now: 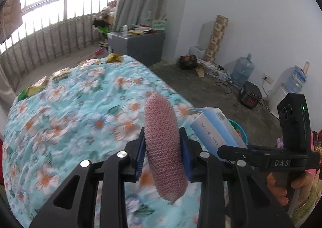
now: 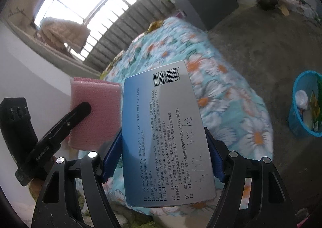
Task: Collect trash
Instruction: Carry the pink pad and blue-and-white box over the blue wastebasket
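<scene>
My left gripper (image 1: 162, 147) is shut on a folded pink bubble-wrap piece (image 1: 163, 143), held on edge above the floral bedspread (image 1: 70, 111). In the right wrist view the same pink bubble wrap (image 2: 94, 107) shows at the left with the left gripper's finger across it. My right gripper (image 2: 164, 155) is shut on a blue and white medicine box (image 2: 163, 133), its printed back and barcode facing the camera. The box (image 1: 215, 127) also appears at the right in the left wrist view. A blue trash basket (image 2: 306, 103) with trash inside stands on the floor at the far right.
Several yellow and green wrappers (image 1: 60, 74) lie along the bed's far edge. A grey cabinet (image 1: 138, 44) with clutter stands beyond the bed. Water jugs (image 1: 242, 70), a black device (image 1: 250, 97) and cables sit by the wall. A person's hand (image 1: 279, 189) holds the right gripper's handle.
</scene>
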